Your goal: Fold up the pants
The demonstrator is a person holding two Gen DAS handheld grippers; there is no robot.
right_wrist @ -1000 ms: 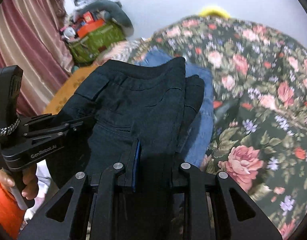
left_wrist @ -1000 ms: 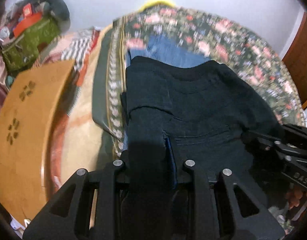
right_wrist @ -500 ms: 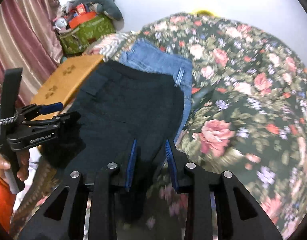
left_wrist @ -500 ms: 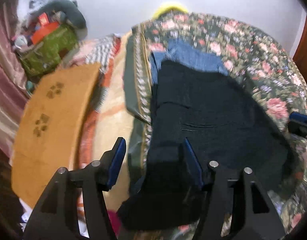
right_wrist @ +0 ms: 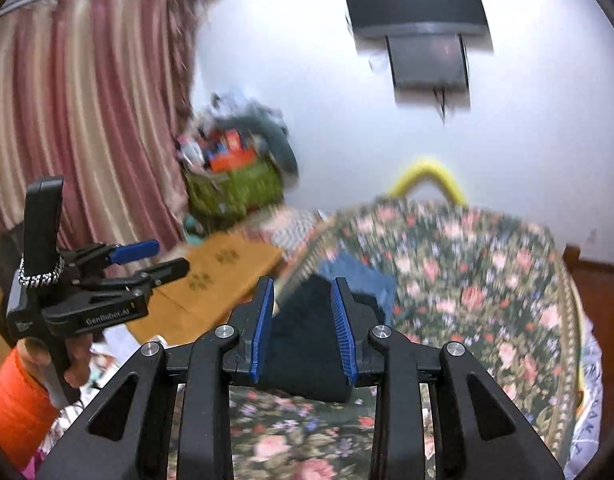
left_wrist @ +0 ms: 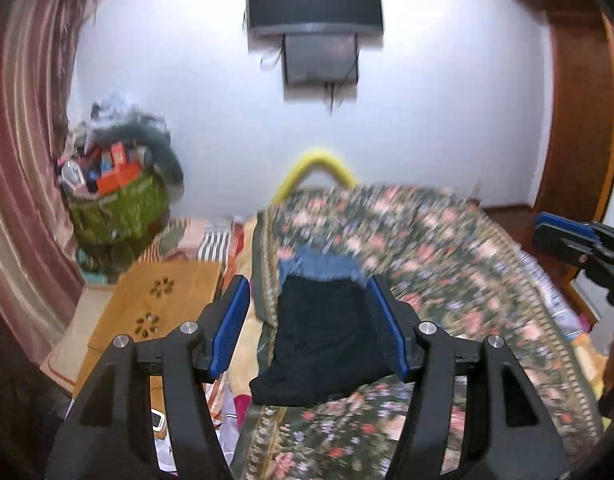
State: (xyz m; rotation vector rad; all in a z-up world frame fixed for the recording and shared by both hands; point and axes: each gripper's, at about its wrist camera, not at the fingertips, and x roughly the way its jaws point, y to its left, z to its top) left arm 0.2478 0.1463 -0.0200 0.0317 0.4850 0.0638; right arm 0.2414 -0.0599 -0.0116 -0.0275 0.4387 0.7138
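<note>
Bed (left_wrist: 447, 264), widest item before you, covered by a dark floral bedspread (right_wrist: 467, 280). Curtain (right_wrist: 79, 120), pink-striped, hangs along the left wall. Television (left_wrist: 313, 0), dark screen, is mounted high on the white wall. Low wooden table (left_wrist: 155, 304) stands beside the bed's left edge. Green bag (left_wrist: 115, 208), stuffed full, sits in the corner past the table. Black pants (left_wrist: 327, 340) lie folded on the near left part of the bedspread, on top of blue jeans (left_wrist: 319, 266) whose far edge shows beyond them. Your left gripper (left_wrist: 309, 324) hangs above the pants, jaws wide apart, nothing between them. Your right gripper (right_wrist: 303, 330) is likewise lifted clear, jaws parted more narrowly and empty. Your left hand (right_wrist: 79, 360), orange sleeve, grasps its handle.
</note>
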